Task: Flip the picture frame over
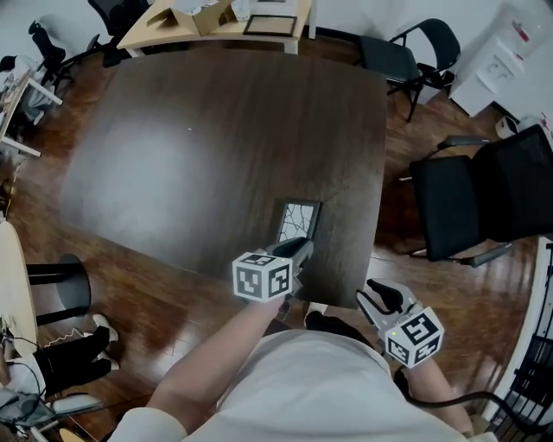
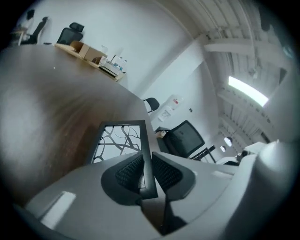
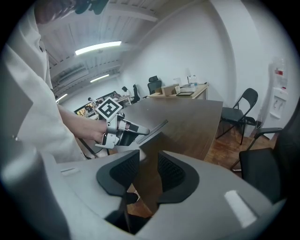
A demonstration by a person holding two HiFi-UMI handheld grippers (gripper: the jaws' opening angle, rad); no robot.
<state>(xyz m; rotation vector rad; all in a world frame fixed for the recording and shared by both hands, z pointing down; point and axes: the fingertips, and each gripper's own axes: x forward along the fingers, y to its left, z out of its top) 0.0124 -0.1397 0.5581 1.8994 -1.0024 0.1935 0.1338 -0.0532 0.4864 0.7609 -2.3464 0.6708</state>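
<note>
The picture frame [image 1: 299,219] has a dark border around a white picture with black branching lines. It is tilted up off the dark wooden table [image 1: 207,147] near the table's front edge, picture side facing me. My left gripper [image 1: 296,251] is shut on the frame's near edge. In the left gripper view the frame [image 2: 119,139] runs between the pads [image 2: 130,171], which press on its border. From the right gripper view the frame [image 3: 153,131] appears edge-on, held by the left gripper [image 3: 123,132]. My right gripper [image 1: 378,299] hangs beyond the table's front corner, open, nothing between its pads [image 3: 171,171].
A black office chair [image 1: 484,197] stands at the table's right side and a folding chair [image 1: 413,53] at the far right corner. A light wooden desk [image 1: 216,22] with boxes sits beyond the table's far end. The floor is brown wood.
</note>
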